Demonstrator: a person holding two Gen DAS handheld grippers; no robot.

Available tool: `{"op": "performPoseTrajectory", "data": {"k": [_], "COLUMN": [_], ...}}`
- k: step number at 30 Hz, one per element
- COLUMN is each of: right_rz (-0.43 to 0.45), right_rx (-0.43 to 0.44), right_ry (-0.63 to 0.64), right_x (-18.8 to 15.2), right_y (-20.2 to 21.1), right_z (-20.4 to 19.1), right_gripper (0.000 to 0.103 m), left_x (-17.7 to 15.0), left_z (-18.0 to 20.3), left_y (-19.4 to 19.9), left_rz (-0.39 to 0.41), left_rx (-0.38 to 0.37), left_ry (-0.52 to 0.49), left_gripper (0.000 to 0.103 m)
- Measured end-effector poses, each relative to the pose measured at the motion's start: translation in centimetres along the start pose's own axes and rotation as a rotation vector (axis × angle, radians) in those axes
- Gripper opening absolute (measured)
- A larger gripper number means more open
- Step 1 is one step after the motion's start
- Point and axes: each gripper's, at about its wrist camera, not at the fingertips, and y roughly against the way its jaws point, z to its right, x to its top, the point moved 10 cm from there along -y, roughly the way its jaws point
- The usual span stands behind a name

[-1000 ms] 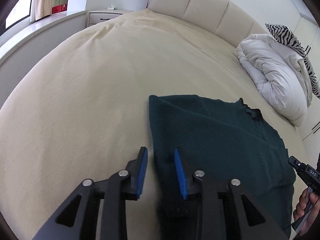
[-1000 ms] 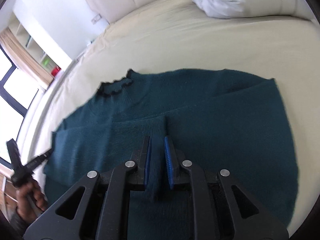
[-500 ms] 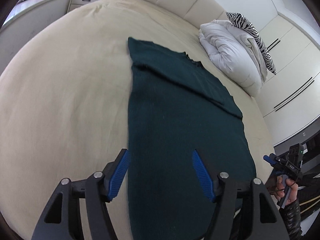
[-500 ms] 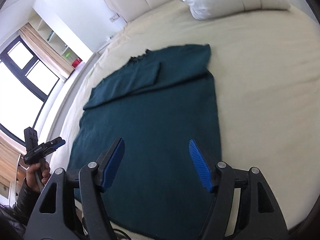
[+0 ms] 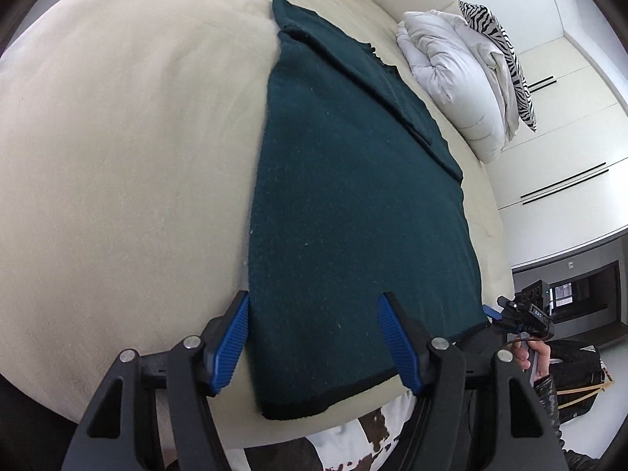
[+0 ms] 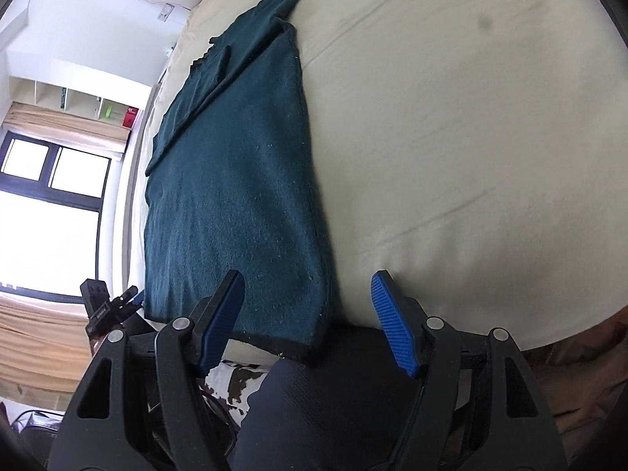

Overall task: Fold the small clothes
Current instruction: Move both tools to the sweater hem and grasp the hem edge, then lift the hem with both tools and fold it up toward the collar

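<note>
Both claws spread wide and empty, pulled back to the bed [image 5: 117,157] foot since 0.5 s ago, left claw [image 5: 314,339] over the near-left hem corner of the flat dark-green sweater [image 5: 353,216], right claw [image 6: 308,320] over its near-right corner; hem underside hidden.
</note>
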Motion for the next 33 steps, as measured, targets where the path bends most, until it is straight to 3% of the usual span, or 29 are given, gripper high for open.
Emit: {"op": "performPoseTrajectory", "data": {"k": [8, 17, 18, 22, 24, 26, 27, 33], "right_rz": [-0.086, -0.137, -0.143, -0.151, -0.152, -0.148, -0.142, -0.09], "right_rx": [0.099, 0.117, 0.115, 0.112, 0.106, 0.096, 0.093, 0.074], "right_ry": [-0.027, -0.007, -0.001, 0.007, 0.012, 0.022, 0.024, 0.037], "right_x": [-1.2, -1.9, -2.0, -2.3, -2.6, -2.7, -2.7, -2.2], "right_y": [-1.7, -3.5, -3.6, -4.0, -4.1, -4.0, -4.0, -3.0], "right_z": [0.2, -1.2, -1.4, -2.3, -2.4, -2.5, -2.6, -3.3], "right_gripper": [0.064, 0.053, 0.052, 0.042, 0.034, 0.033, 0.023, 0.007], "left_x": [-1.4, -2.1, -2.1, -2.3, -2.3, -2.1, -2.0, -1.0], "left_z": [0.0, 0.5, 0.3, -0.3, -0.3, -0.3, -0.2, 1.5], "left_y": [0.0, -0.1, -0.1, -0.5, -0.6, -0.4, -0.3, 0.9], "left_rz": [-0.081, -0.107, -0.106, -0.118, -0.112, -0.097, -0.09, -0.042], "left_rx": [-0.102, -0.156, -0.157, -0.143, -0.137, -0.139, -0.139, -0.179], "left_ry": [0.088, 0.147, 0.147, 0.159, 0.16, 0.161, 0.157, 0.122], "left_gripper": [0.068, 0.065, 0.059, 0.016, 0.012, 0.01, 0.009, 0.008]}}
